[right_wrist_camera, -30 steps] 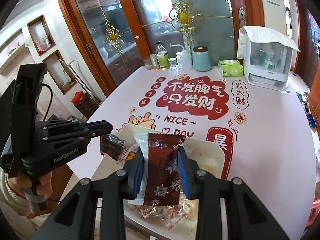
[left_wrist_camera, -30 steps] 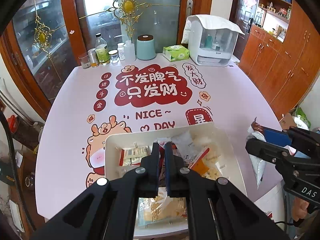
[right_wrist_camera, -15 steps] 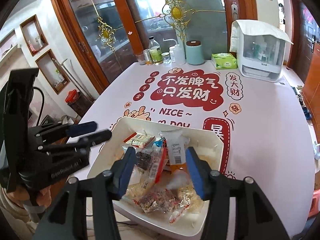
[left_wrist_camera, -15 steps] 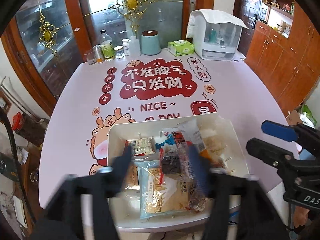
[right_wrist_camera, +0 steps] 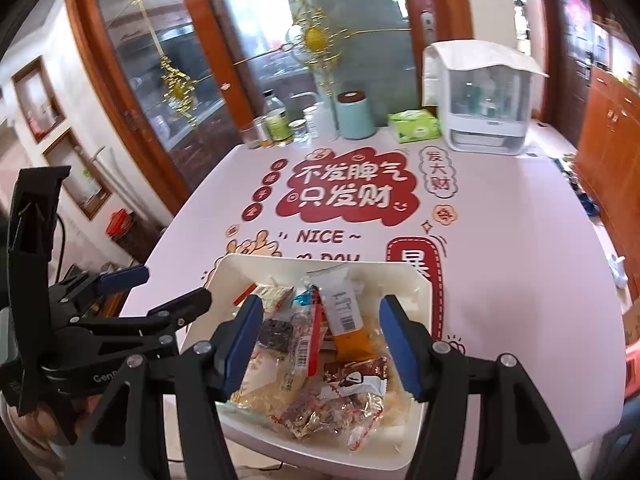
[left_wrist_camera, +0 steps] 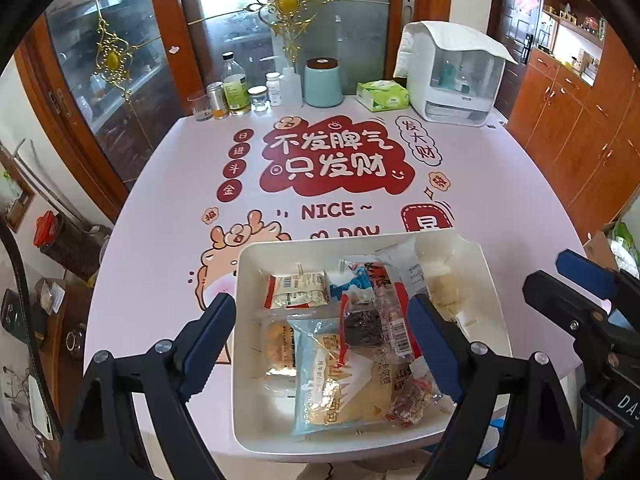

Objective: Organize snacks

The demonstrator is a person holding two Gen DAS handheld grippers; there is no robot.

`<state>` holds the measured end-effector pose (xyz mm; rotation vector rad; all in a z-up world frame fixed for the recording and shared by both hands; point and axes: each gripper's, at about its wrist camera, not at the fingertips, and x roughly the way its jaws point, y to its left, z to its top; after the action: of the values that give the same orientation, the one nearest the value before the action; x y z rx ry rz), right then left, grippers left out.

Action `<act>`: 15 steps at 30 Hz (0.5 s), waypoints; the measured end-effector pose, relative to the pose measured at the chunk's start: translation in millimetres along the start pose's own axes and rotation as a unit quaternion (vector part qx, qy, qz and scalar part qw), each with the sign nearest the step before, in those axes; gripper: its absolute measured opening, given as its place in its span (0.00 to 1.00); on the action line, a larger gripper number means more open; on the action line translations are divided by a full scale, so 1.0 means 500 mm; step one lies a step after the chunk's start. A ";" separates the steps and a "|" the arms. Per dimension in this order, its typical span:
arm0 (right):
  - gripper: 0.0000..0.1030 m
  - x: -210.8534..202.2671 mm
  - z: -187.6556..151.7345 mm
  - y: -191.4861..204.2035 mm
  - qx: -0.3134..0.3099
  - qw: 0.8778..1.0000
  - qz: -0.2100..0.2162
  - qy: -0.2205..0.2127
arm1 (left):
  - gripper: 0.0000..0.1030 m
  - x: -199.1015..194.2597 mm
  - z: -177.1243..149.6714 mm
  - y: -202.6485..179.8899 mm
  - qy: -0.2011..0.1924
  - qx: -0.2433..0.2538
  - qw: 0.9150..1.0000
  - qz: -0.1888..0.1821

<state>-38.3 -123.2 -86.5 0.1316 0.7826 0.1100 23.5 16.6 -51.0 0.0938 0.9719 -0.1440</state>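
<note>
Near edge: white tray (left_wrist_camera: 248,360) (right_wrist_camera: 416,280) sat on pale table (left_wrist_camera: 500,184) (right_wrist_camera: 520,220) printed with red cartoon lettering. Piled inside tray: snack packets (left_wrist_camera: 344,344) (right_wrist_camera: 320,352), among them a pale blue bag of crackers (left_wrist_camera: 340,392), a dark brown packet (left_wrist_camera: 362,326) (right_wrist_camera: 276,330), a red-edged foil packet (left_wrist_camera: 298,290), and a brown-and-white wrapper (right_wrist_camera: 354,376).

Left gripper (left_wrist_camera: 320,344) (right_wrist_camera: 160,292) held above near part of tray, jaws wide apart, nothing between them; left finger outside tray's left wall, right finger over tray interior, crackers bag and dark packet lying in the gap below. Right gripper (right_wrist_camera: 320,340) (left_wrist_camera: 560,276) likewise spread wide and empty, both fingers over tray, packet pile between and beneath them, no contact seen.

Mid table: bare printed surface.

Far edge, left to right: glass tumbler (left_wrist_camera: 199,106), several bottles and jars (left_wrist_camera: 236,88) (right_wrist_camera: 276,120), teal canister (left_wrist_camera: 323,82) (right_wrist_camera: 354,116) with brown lid, green tissue box (left_wrist_camera: 382,96) (right_wrist_camera: 414,126), white lidded appliance (left_wrist_camera: 456,76) (right_wrist_camera: 484,96).

Beyond table: wood-framed glass doors (left_wrist_camera: 328,12) (right_wrist_camera: 328,20) with gold ornaments. Wooden cabinets (left_wrist_camera: 580,120) (right_wrist_camera: 608,136) along right wall.
</note>
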 end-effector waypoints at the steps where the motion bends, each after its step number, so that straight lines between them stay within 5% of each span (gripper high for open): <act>1: 0.60 -0.002 -0.002 0.002 0.004 1.000 -0.008 -0.003 | 0.85 -0.002 0.001 0.001 -0.004 -0.001 1.000 0.004; 15: 0.61 -0.016 -0.019 0.025 0.009 0.998 -0.055 -0.016 | 0.90 -0.029 -0.012 -0.004 -0.040 -0.018 0.999 0.010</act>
<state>-51.3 -111.4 -85.9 0.1058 0.7568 -0.0037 10.3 16.7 -42.6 0.0633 0.8928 -0.1104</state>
